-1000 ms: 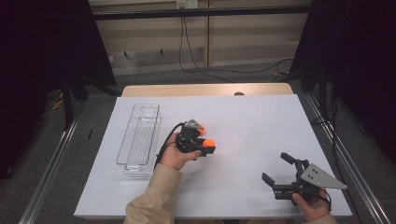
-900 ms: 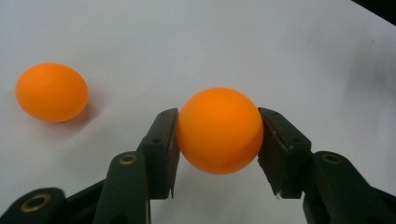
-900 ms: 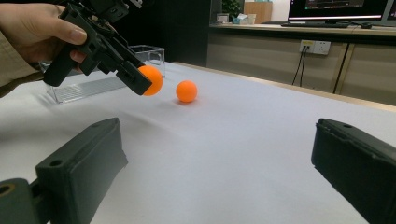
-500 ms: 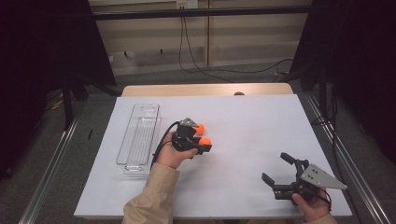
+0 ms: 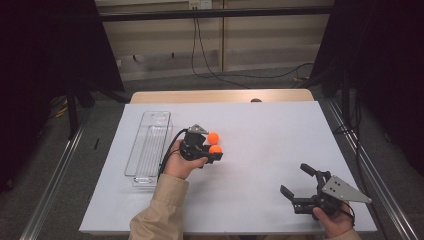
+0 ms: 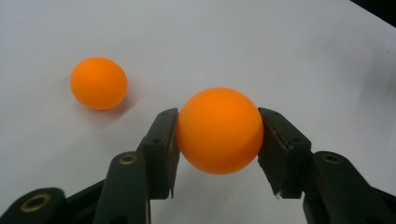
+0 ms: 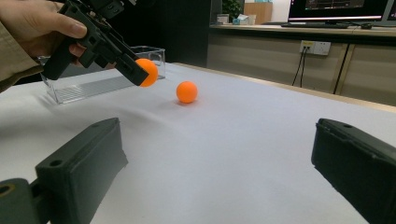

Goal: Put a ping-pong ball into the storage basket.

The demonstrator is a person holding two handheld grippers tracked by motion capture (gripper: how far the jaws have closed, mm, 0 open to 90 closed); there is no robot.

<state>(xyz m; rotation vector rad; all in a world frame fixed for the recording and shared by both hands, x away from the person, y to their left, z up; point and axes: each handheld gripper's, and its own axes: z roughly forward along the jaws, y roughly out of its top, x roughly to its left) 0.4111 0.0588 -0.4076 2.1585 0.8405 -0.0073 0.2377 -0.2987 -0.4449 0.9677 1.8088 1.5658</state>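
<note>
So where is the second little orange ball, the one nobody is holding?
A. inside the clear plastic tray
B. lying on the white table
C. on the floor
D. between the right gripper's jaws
B: the loose orange ball lies on the white table, apart from the orange ball that the left gripper clamps; the clear plastic tray holds no ball, and the right gripper stands open.

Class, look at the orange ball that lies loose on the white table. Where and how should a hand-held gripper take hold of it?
Grip the loose orange ball across its widest middle, one jaw on each side, coming down from above. It is round, so any pair of opposite sides serves, and it sits free on the white table, apart from the held ball in the left hand-held gripper. Close gently; it would likely roll.
</note>
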